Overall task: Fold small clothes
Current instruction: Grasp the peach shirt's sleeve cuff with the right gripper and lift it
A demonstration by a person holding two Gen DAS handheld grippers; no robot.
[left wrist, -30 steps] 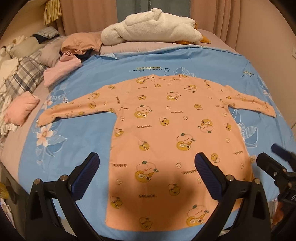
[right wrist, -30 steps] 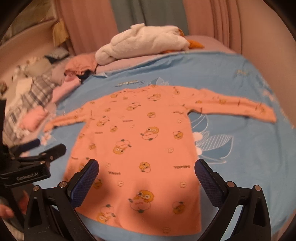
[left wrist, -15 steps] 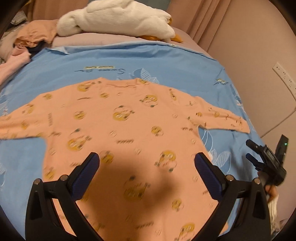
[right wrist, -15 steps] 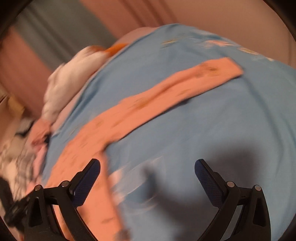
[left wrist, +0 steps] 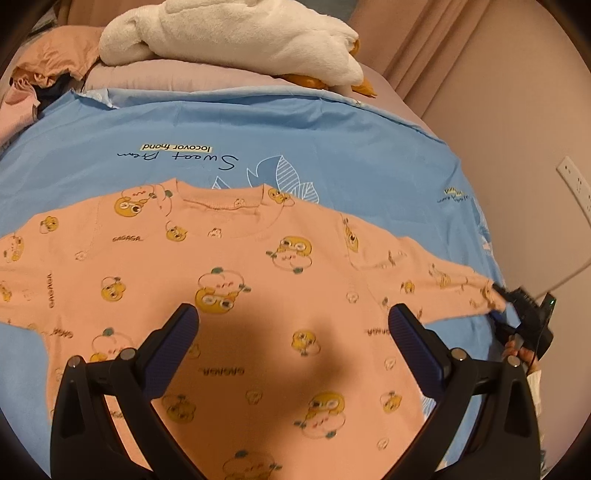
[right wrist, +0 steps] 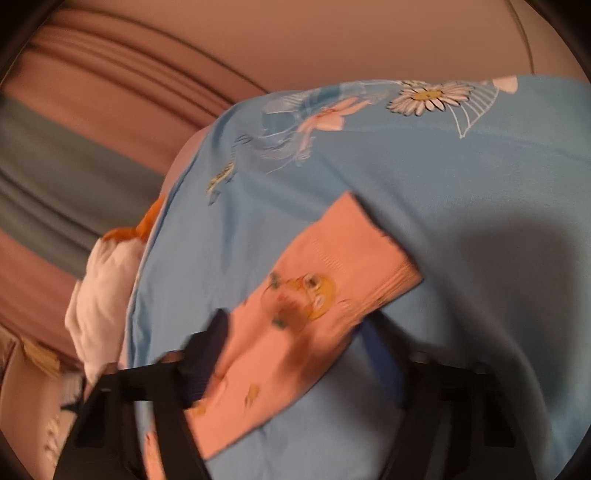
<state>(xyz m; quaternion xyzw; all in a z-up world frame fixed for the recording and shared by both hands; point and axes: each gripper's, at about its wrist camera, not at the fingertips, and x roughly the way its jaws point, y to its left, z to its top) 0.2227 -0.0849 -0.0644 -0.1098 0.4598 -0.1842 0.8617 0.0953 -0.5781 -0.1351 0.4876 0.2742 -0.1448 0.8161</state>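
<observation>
A peach long-sleeved shirt (left wrist: 258, 295) printed with yellow ducks lies flat on the blue bedsheet (left wrist: 332, 155), collar toward the pillows. My left gripper (left wrist: 295, 325) hovers open over the chest, with nothing between its fingers. In the left wrist view my right gripper (left wrist: 496, 302) sits at the cuff of the shirt's right-hand sleeve. The blurred right wrist view shows that sleeve (right wrist: 314, 302) running between the fingers of my right gripper (right wrist: 295, 354). Its jaws are closing around the cuff end, and the pads stand apart from the cloth.
A white plush duck (left wrist: 236, 33) lies on the pillows at the head of the bed. Crumpled pink and peach clothes (left wrist: 48, 62) sit at the far left. A wall with a socket (left wrist: 572, 181) and curtains (left wrist: 424, 44) borders the bed's right side.
Both grippers have swung to the shirt's right-hand side. My right gripper rolled and dropped to the sleeve cuff, and its jaws have narrowed around it. The left jaws stay wide.
</observation>
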